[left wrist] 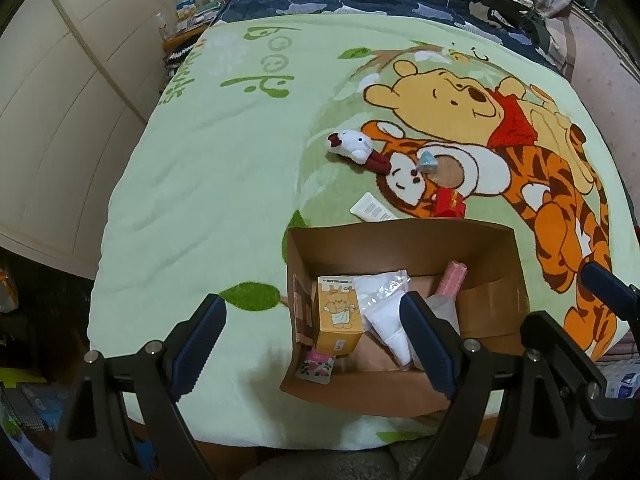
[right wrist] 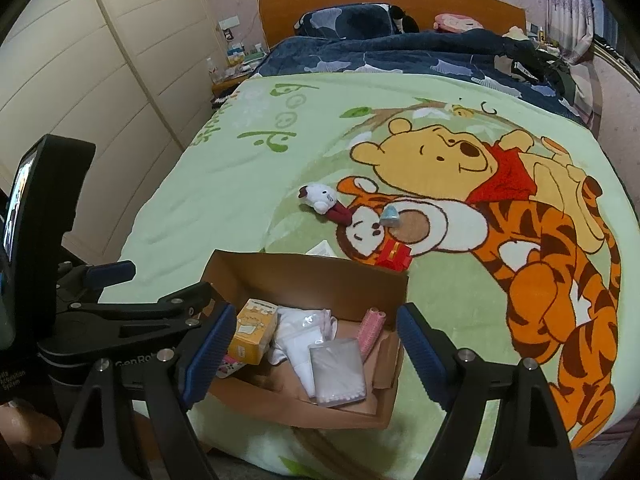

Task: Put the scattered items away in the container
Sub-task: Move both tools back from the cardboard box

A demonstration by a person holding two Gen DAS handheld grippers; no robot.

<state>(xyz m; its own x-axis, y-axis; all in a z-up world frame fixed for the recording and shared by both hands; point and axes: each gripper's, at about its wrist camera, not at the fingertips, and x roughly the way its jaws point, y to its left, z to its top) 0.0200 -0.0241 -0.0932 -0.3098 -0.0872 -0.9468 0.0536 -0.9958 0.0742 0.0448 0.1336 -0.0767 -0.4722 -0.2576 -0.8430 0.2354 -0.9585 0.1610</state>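
Note:
A brown cardboard box [left wrist: 400, 236] [right wrist: 304, 270] stands on the near part of the bed. In it lie a yellow bear carton [left wrist: 338, 316] [right wrist: 254, 334], a white plastic bag [left wrist: 384, 308] [right wrist: 300, 334], a pink roll [left wrist: 450, 278] [right wrist: 370, 330], a flowered packet [left wrist: 316, 368] and a clear packet [right wrist: 338, 372]. Beyond the box, a white cat plush [left wrist: 352, 146] [right wrist: 320, 198], a small blue-grey item [left wrist: 428, 162] [right wrist: 390, 216], a red box [left wrist: 450, 202] [right wrist: 394, 256] and a white tube [left wrist: 372, 210] [right wrist: 322, 248] lie on the blanket. My left gripper [left wrist: 314, 344] hangs open over the box's left side, holding nothing. My right gripper [right wrist: 316, 344] is open above the box, also holding nothing.
The green cartoon blanket [left wrist: 208, 184] covers the bed, with a dark blue duvet [right wrist: 400, 56] and a wooden headboard [right wrist: 392, 0] at the far end. White wardrobe doors [left wrist: 52, 120] line the left side. A cluttered nightstand [right wrist: 236, 64] stands by the headboard.

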